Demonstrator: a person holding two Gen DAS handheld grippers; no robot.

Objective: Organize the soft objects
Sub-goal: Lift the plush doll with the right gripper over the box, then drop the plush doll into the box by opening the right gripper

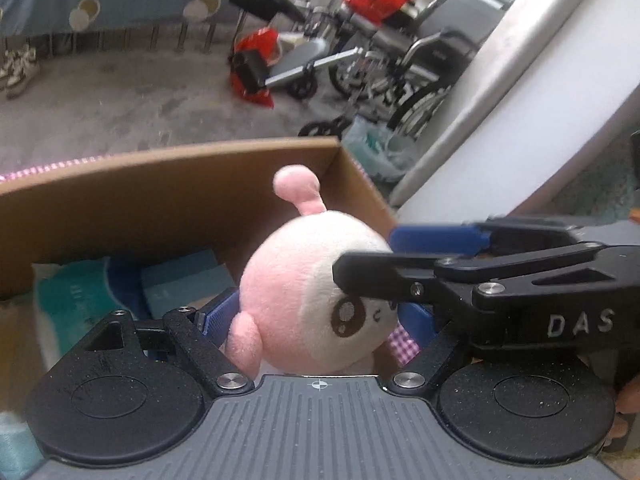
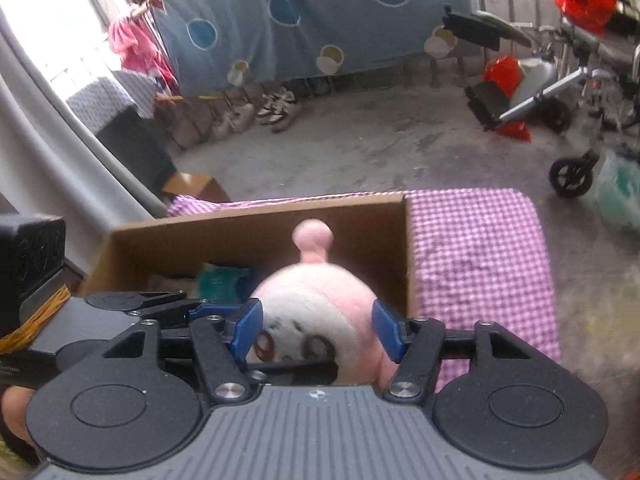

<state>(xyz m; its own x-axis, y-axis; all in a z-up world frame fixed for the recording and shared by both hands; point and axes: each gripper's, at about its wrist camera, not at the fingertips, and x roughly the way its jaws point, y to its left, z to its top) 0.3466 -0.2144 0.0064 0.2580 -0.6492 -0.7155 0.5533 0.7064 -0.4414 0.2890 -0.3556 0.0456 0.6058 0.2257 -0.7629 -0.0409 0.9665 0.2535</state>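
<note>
Pink plush toy (image 2: 316, 312) | both claws clamped | above cardboard box (image 2: 256, 236) rim

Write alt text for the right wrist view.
The right gripper clamps a pink plush toy by its head above an open cardboard box. The box sits on a pink checked cloth.

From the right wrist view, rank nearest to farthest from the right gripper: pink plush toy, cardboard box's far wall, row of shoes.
1. Pink plush toy: between the right gripper fingers.
2. Cardboard box far wall: just beyond the toy.
3. Row of shoes: across the floor, by the blue hanging cloth.
</note>
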